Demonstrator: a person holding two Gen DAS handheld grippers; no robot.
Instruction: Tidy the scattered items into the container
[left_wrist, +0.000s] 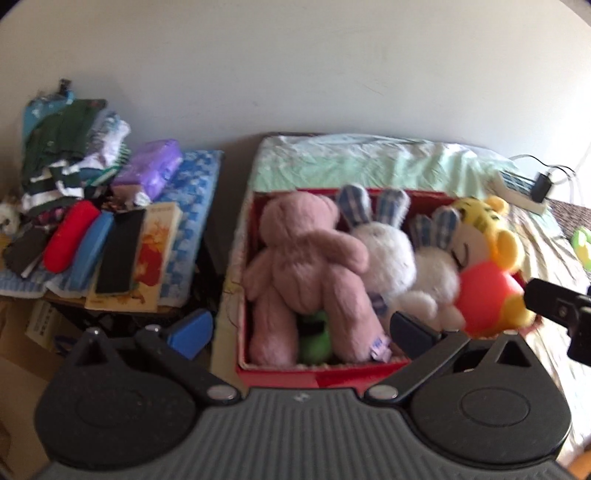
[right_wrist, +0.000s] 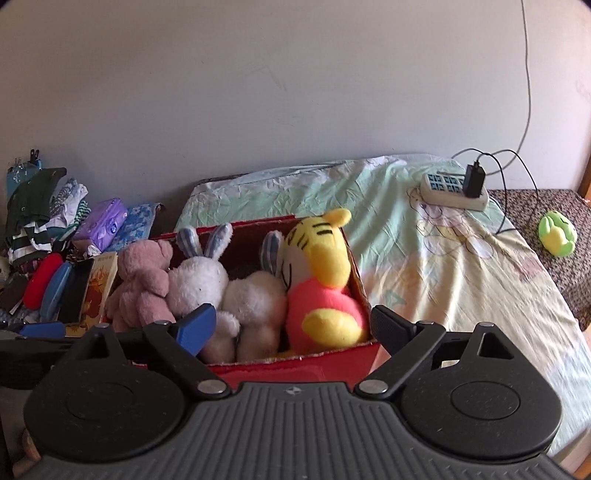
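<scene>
Toys fill the red box (right_wrist: 332, 363); both claws, left (left_wrist: 301, 328) and right (right_wrist: 291, 325), gape empty. Green toy (right_wrist: 557, 233) lies at two o'clock on the bed. Cramming it in could tip out the tiger (right_wrist: 325, 280).

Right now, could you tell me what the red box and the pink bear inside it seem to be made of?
Red box: apparently cardboard with a matte red outside; its top edge shows a pale, rough cut rim. Pink bear: soft plush fabric with a short fuzzy pile, judging by its blurred, fluffy outline and creased limbs; the stuffing cannot be seen.
</scene>
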